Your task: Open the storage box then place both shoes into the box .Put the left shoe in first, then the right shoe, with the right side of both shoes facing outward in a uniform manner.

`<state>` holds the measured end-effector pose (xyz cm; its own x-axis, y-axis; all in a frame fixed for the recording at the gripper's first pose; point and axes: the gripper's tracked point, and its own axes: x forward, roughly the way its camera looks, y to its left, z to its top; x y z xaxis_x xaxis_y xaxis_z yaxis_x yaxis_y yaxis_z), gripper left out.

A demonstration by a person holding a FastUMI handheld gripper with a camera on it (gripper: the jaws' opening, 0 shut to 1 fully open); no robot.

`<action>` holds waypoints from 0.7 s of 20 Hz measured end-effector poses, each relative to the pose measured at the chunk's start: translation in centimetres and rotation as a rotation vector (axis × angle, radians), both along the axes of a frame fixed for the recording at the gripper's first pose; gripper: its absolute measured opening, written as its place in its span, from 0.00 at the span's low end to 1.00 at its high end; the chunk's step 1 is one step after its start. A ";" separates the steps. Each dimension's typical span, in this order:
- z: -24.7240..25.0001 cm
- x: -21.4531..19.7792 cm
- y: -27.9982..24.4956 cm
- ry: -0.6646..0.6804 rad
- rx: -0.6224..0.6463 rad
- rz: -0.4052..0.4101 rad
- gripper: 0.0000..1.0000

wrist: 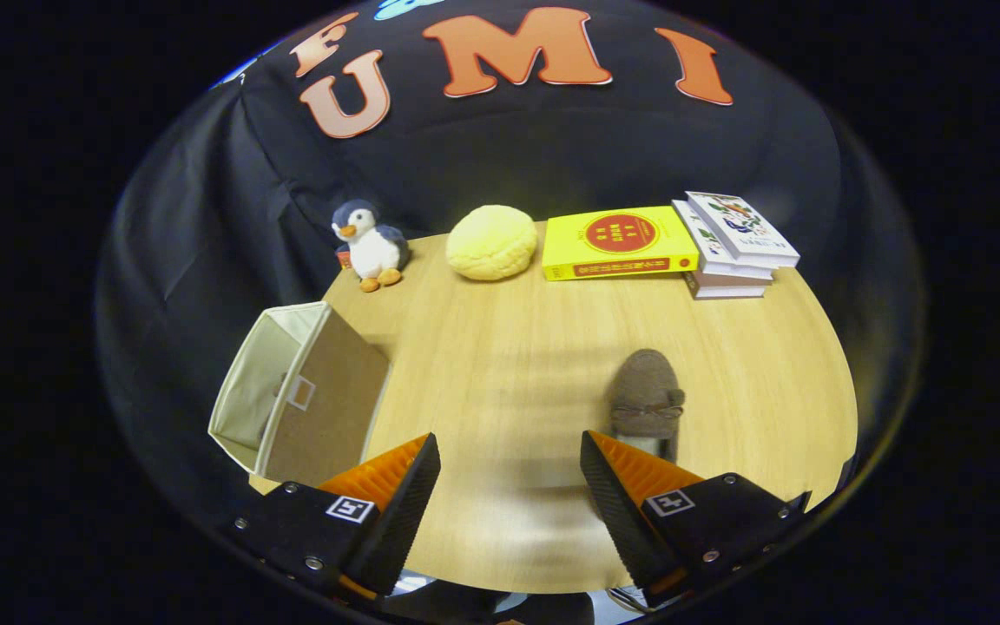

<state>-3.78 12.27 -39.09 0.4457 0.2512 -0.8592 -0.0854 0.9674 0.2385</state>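
A fabric storage box point(296, 395) with a cream lining and a brown side stands at the table's left edge, its top open. Something dark lies inside it, too hidden to make out. A brown fuzzy shoe point(646, 401) with a small bow rests on the wooden table point(500, 365), toe pointing away, just ahead of my right finger, which covers its heel. My gripper point(510, 456) hovers above the table's near side, open, with only bare wood between its fingers. The box sits just beyond my left finger.
Along the table's far edge stand a plush penguin point(370, 245), a round yellow cushion point(491, 242), a yellow book point(617, 242) and a stack of books point(736, 245). Black cloth hangs behind and to the left.
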 end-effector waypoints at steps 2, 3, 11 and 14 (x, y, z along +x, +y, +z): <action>-1.5 -0.2 -2.8 0.009 -0.027 -0.036 0.98; -2.4 -0.2 -4.0 0.018 -0.038 -0.053 0.98; -10.1 -1.5 -9.7 0.120 -0.095 -0.066 0.89; -12.2 -0.9 -10.8 0.123 -0.115 -0.061 0.76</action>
